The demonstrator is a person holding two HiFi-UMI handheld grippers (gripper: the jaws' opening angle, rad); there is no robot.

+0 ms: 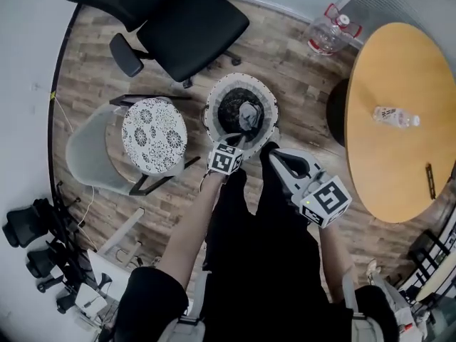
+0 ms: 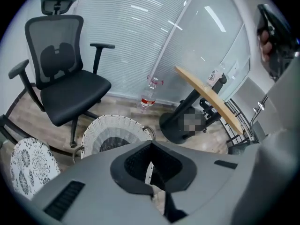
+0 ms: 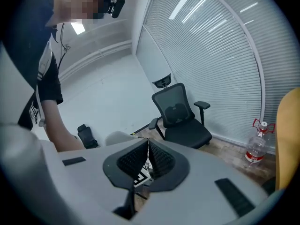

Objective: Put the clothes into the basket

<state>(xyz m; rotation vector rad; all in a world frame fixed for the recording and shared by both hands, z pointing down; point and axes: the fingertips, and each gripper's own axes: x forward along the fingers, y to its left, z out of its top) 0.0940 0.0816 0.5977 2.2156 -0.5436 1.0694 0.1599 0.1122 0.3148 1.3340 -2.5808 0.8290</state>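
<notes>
A white wicker basket (image 1: 214, 112) stands on the wooden floor just ahead of me, with dark and grey clothes (image 1: 242, 114) lying inside it. My left gripper (image 1: 240, 142) hangs over the basket's near rim, shut, with nothing in its jaws. In the left gripper view the basket (image 2: 117, 124) and the grey cloth (image 2: 108, 143) show beyond the closed left gripper (image 2: 151, 147). My right gripper (image 1: 273, 154) is held just right of the basket, apart from it. In the right gripper view the right gripper (image 3: 147, 142) has its pads together and holds nothing.
A black office chair (image 1: 178, 20) stands behind the basket. A grey chair with a patterned cushion (image 1: 153, 134) is to its left. At the right is a round wooden table (image 1: 399, 148) bearing a small bottle (image 1: 394, 116); a large water jug (image 1: 328, 33) stands beyond it.
</notes>
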